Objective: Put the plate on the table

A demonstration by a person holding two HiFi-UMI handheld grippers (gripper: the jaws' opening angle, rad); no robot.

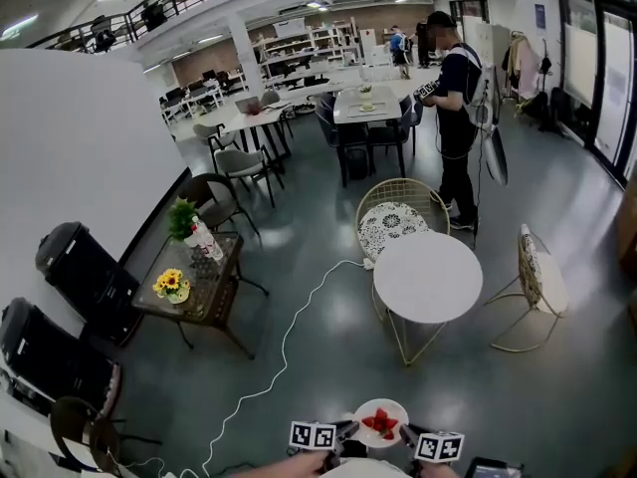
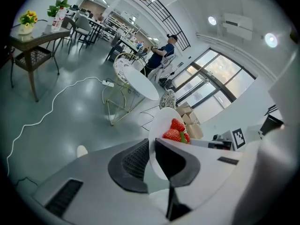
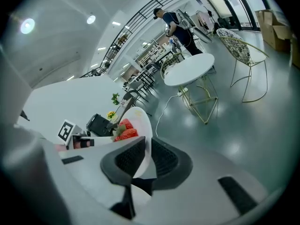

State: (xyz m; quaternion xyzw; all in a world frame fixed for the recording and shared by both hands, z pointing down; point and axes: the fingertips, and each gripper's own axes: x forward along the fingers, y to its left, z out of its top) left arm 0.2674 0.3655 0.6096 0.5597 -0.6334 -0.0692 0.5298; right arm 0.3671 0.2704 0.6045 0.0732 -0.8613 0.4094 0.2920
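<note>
The plate is plain white, and the strawberries on it are bright red with green leaves. The left gripper and the right gripper have pale grey bodies and dark grey ribbed pads. Their marker cubes are white with black square patterns. The round desk has a white top on thin gold legs. The chair behind it is gold wire, with a cushion in a black-and-white print. The floor is glossy dark grey-green, crossed by a white cable. The small desk is dark brown and carries yellow flowers and a green plant. The person wears dark clothes.
</note>
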